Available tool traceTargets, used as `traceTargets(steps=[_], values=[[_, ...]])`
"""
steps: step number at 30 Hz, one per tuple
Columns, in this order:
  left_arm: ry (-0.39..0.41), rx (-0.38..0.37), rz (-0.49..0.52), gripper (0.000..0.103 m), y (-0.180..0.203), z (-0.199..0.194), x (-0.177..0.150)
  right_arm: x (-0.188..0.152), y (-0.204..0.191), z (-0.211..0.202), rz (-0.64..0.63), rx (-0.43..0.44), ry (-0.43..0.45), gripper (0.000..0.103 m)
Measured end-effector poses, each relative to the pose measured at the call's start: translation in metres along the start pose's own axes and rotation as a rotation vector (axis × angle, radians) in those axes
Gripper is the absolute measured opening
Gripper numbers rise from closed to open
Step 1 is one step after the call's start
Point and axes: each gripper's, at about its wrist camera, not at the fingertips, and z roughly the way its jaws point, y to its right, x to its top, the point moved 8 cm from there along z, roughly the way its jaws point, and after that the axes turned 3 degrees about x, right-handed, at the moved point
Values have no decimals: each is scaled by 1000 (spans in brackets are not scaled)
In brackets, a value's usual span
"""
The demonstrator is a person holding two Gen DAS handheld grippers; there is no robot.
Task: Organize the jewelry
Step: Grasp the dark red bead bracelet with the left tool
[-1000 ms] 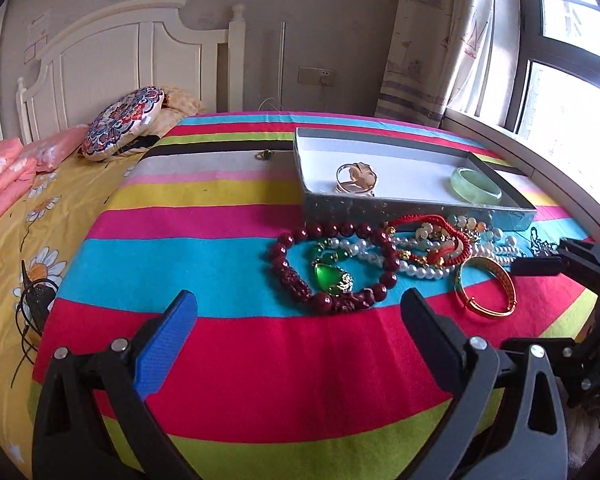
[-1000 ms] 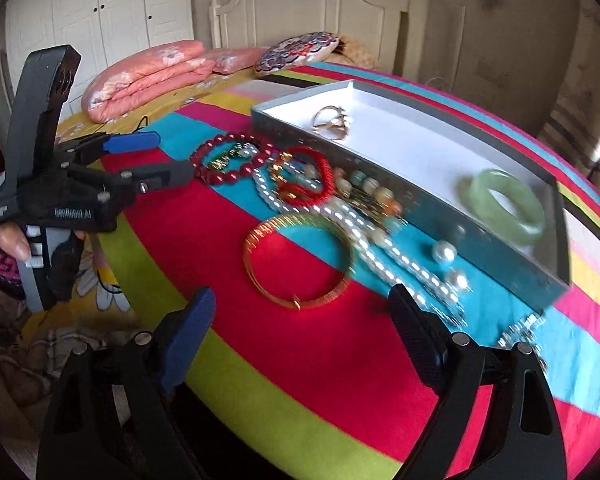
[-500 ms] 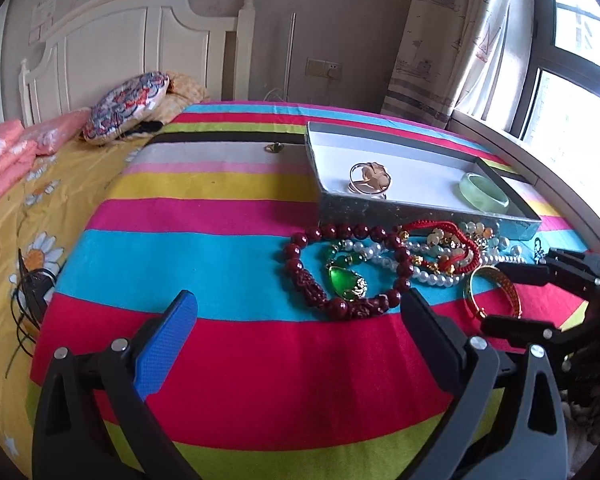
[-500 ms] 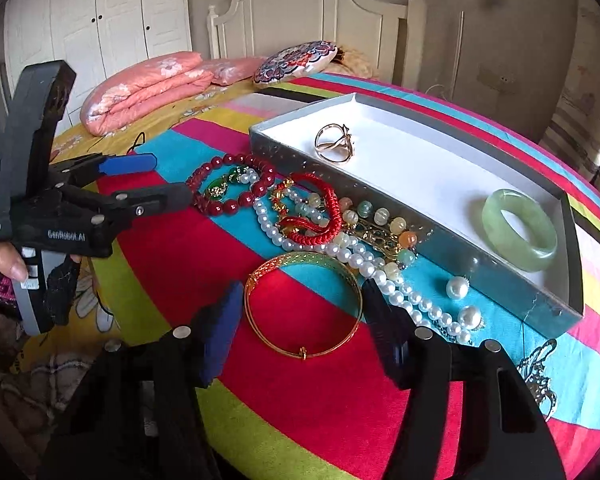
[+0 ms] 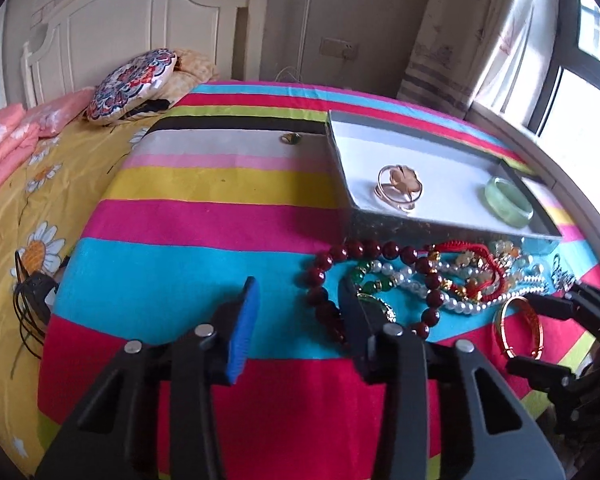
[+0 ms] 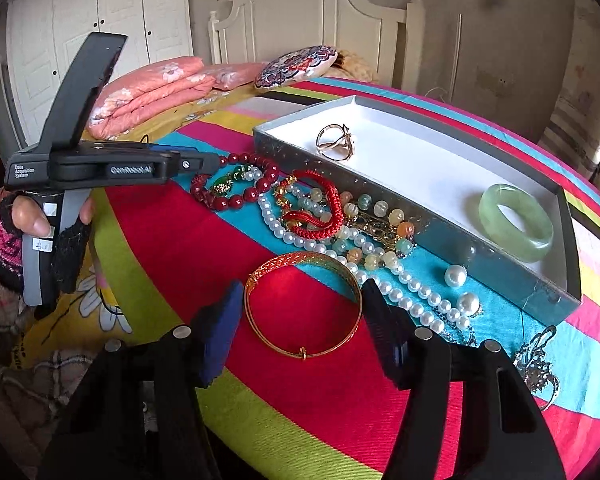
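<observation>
- Straddling the gold bangle (image 6: 302, 307), the right gripper (image 6: 303, 322) is holding its two fingers spread on either side of the ring, apparently not touching it, with nothing pinched between them.
- Lying flat on a red stripe of the striped blanket (image 6: 172, 240), the gold bangle is sitting just beside the pearl strand (image 6: 396, 276), which is running past the right finger.
- Hovering low over the blanket, the left gripper (image 5: 296, 320) is also keeping its fingers parted and empty, with the blue pad (image 5: 242, 330) showing on one finger and the other finger lying in front of the dark red bead bracelet (image 5: 380, 250).
- Resting inside that bead loop, a green pendant (image 5: 374, 304) is being partly hidden by the left gripper's finger.
- Tangling together next to the beads, a red cord bracelet (image 6: 320, 210) and a string of pastel beads (image 6: 380, 220) are lying against the near wall of the grey tray (image 6: 440, 224).
- Sitting inside the white-lined tray, a gold ring (image 6: 334, 142) and a jade bangle (image 6: 516, 222) are lying well apart.
- Lying off to the far right of the tray's corner, a silver ornament (image 6: 538, 356) is resting on the blanket.
- Sitting alone on the grey stripe, a small ring (image 5: 291, 139) is lying beside the tray's far corner.
- Leaning near the white headboard (image 6: 300, 12), a patterned cushion (image 6: 296, 66) is resting beside folded pink quilts (image 6: 152, 92).
</observation>
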Motion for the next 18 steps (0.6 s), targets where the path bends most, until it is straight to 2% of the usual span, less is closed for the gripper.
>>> traceTargets(steps=[2, 4, 5, 9, 12, 18], values=[[-2, 21, 20, 33, 2, 3, 1, 0, 0, 0, -4, 3, 0, 59], [-8, 36, 54, 16, 6, 7, 3, 0, -1, 0, -8, 2, -1, 59], [-10, 38, 77, 13, 10, 8, 3, 0, -1, 0, -9, 1, 0, 59], [9, 77, 158, 11, 21, 5, -2, 1, 0, -3, -2, -4, 17, 59], [37, 67, 124, 11, 21, -4, -4, 3, 2, -9, 2, -10, 43, 59], [176, 51, 104, 11, 20, -52, 16, 12, 5, -25, 3, -24, 107, 59]])
